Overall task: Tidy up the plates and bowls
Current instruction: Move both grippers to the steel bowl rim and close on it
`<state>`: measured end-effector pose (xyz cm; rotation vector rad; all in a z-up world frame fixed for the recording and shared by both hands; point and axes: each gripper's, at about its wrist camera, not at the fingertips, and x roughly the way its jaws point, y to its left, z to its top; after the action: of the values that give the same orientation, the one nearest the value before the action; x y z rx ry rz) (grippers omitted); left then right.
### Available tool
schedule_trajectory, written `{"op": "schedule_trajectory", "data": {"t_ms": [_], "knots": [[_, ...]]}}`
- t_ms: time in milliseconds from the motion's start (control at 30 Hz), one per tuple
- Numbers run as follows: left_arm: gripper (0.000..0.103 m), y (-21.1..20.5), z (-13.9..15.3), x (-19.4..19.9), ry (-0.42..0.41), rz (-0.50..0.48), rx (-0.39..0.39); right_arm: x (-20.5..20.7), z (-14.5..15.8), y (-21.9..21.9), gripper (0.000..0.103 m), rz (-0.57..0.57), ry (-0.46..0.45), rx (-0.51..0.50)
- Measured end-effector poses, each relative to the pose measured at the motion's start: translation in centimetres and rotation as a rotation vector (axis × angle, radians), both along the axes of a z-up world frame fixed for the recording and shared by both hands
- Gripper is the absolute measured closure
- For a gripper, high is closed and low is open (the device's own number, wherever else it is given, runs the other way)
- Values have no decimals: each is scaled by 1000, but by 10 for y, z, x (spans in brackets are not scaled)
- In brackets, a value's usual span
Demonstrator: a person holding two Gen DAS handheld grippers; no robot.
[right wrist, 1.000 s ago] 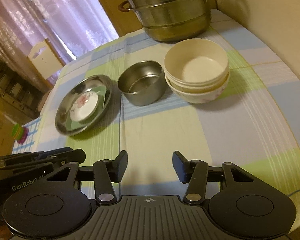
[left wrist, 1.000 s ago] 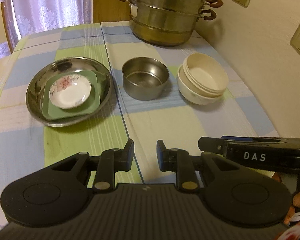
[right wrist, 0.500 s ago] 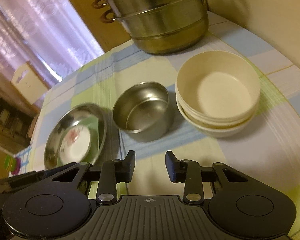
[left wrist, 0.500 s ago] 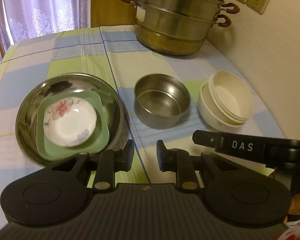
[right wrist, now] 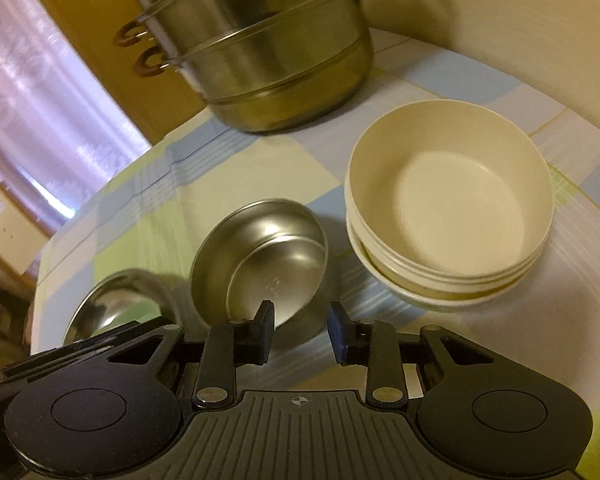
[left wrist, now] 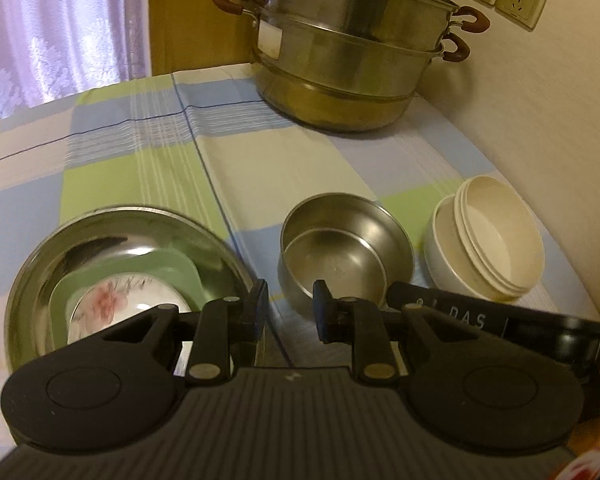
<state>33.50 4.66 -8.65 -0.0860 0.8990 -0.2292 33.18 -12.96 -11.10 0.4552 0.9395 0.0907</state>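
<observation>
Left gripper (left wrist: 287,306) jaws narrowly parted (empty); right gripper (right wrist: 301,331) jaws closing.

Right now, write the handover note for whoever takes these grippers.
Left hand-held gripper: open, empty, above the near rim of the wide steel dish.
Right hand-held gripper: jaws closing, nothing between them, just short of the small steel bowl.
Things: the flowered white saucer sits on a green square plate in the wide dish; the stacked cream bowls stand to the steel bowl's right.
Done: plates nested, cream bowls stacked.
Left: the steel bowl stands alone.
</observation>
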Motion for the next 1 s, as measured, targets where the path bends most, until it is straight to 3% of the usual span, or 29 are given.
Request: {"op": "schedule_trajectory", "data": {"t_ms": [267, 667, 1000], "knots": [[82, -8, -15, 27, 22, -54, 2, 11, -10, 1, 76, -58, 14, -13], [83, -10, -33, 47, 62, -31, 8, 17, -19, 10, 82, -70, 11, -54], [93, -9, -37, 50, 86, -18, -6, 19, -19, 8, 86, -51, 2, -63]]}}
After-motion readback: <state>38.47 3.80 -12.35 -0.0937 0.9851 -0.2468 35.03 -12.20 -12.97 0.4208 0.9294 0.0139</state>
